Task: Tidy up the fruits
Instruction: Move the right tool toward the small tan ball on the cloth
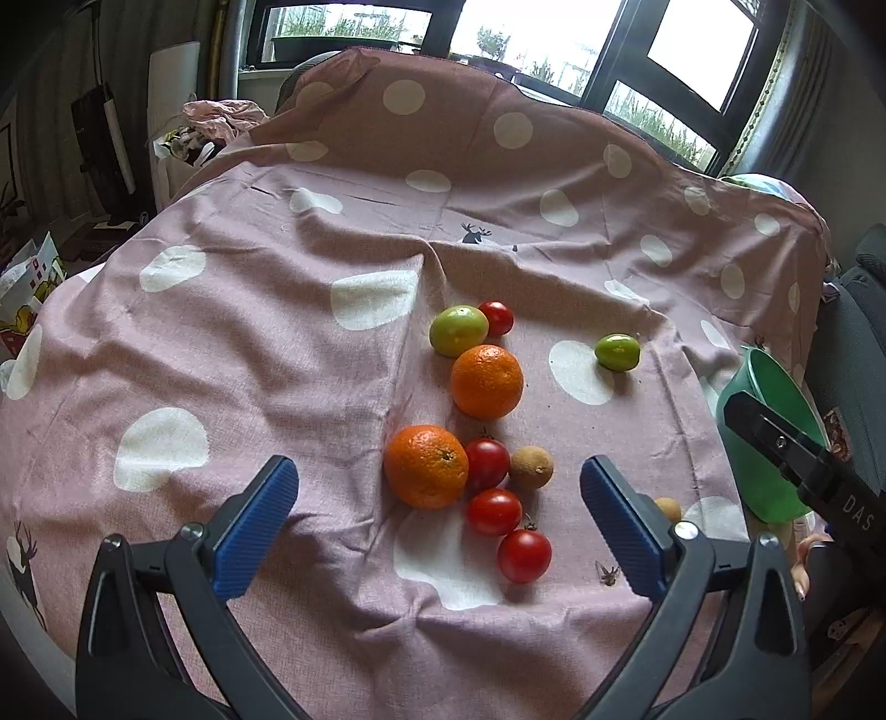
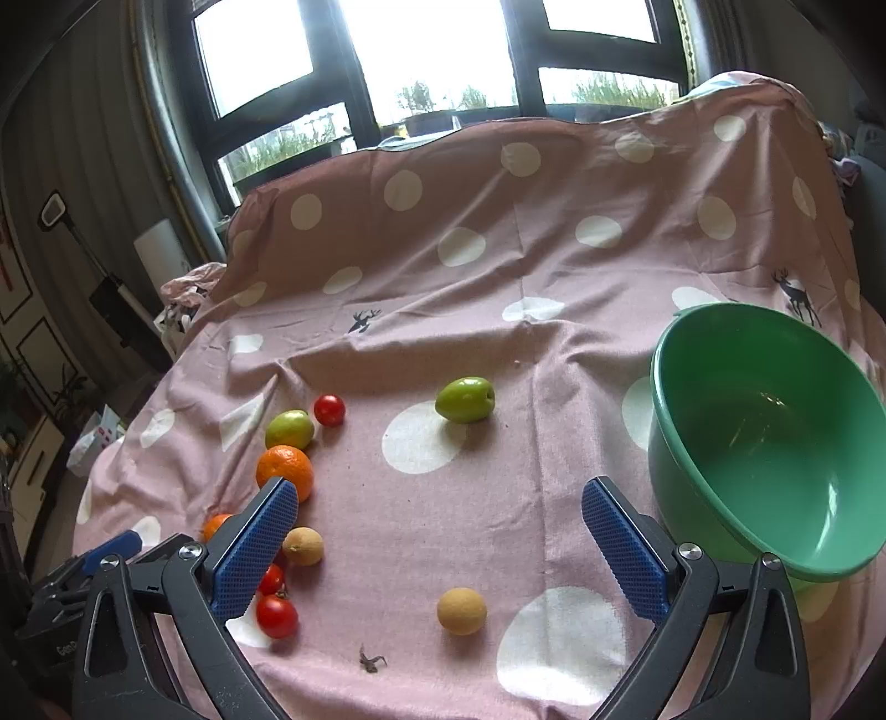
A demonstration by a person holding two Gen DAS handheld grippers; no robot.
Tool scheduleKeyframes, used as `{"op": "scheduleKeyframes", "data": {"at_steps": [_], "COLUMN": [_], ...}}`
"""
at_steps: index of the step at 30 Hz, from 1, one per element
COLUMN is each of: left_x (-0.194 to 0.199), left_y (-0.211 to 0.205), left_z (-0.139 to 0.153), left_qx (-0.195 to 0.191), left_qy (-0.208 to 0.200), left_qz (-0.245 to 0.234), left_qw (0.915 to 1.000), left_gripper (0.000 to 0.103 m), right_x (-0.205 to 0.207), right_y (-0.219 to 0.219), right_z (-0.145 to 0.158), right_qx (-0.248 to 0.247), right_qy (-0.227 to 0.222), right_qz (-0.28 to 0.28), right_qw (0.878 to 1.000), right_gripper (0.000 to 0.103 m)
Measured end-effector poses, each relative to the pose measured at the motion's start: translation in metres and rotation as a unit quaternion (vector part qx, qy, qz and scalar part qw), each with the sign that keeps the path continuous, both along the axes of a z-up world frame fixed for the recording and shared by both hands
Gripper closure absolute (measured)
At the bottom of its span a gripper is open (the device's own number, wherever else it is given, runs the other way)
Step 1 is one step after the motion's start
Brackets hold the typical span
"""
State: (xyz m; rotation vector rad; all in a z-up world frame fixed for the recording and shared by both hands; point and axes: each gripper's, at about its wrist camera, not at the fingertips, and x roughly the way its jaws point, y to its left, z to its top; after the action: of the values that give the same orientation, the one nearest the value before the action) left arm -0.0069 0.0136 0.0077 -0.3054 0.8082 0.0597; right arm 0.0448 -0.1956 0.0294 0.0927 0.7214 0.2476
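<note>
On pink dotted cloth the fruit is spread loose, none in the bowl, which is seen tilted at the right w/ its inside bare. Left gripper is held wide open, nothing between its blue pads, above the near cluster: near orange touching a tomato, w/ a brown fruit just beside that, and 2 more tomatoes nearer the camera. Farther back a 2nd orange is seen against a green fruit, w/ a small tomato touching the latter. A smaller green fruit lies apart to the right, on a white dot.

Right gripper is likewise wide open and grips nothing; in the left view only its black body is seen, in front of the bowl. Between its fingers, nearer the camera, a tan round fruit lies alone on the cloth, and a dry calyx is seen just left of it. The lone green fruit is seen well ahead, mid-cloth. Windows are seen behind the draped cloth.
</note>
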Motion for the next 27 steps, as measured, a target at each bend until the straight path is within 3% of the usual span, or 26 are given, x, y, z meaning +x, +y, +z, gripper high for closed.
{"op": "scheduleKeyframes", "data": {"at_steps": [5,12,18,27], "left_x": [-0.001,-0.006,-0.008,-0.009], "left_y": [0.006,0.029,0.042,0.043], "left_z": [0.001,0.002,0.001,0.001], "left_qx": [-0.011,-0.058,-0.085,-0.09], "left_qy": [-0.003,-0.009,-0.005,-0.002], "left_qz": [0.003,0.021,0.034,0.028], "left_qw": [0.9999,0.9981,0.9958,0.9955], "left_gripper": [0.003,0.013,0.035,0.047], "right_x": [0.0,0.001,0.002,0.003], "right_y": [-0.003,-0.009,-0.013,-0.017], "right_z": [0.0,0.002,0.001,0.0], "right_qx": [0.004,0.009,0.021,0.02], "right_qy": [0.002,0.008,0.016,0.025], "right_qz": [-0.004,-0.012,-0.014,-0.018], "right_qw": [1.0,1.0,1.0,0.999], "right_gripper": [0.001,0.001,0.001,0.002]}}
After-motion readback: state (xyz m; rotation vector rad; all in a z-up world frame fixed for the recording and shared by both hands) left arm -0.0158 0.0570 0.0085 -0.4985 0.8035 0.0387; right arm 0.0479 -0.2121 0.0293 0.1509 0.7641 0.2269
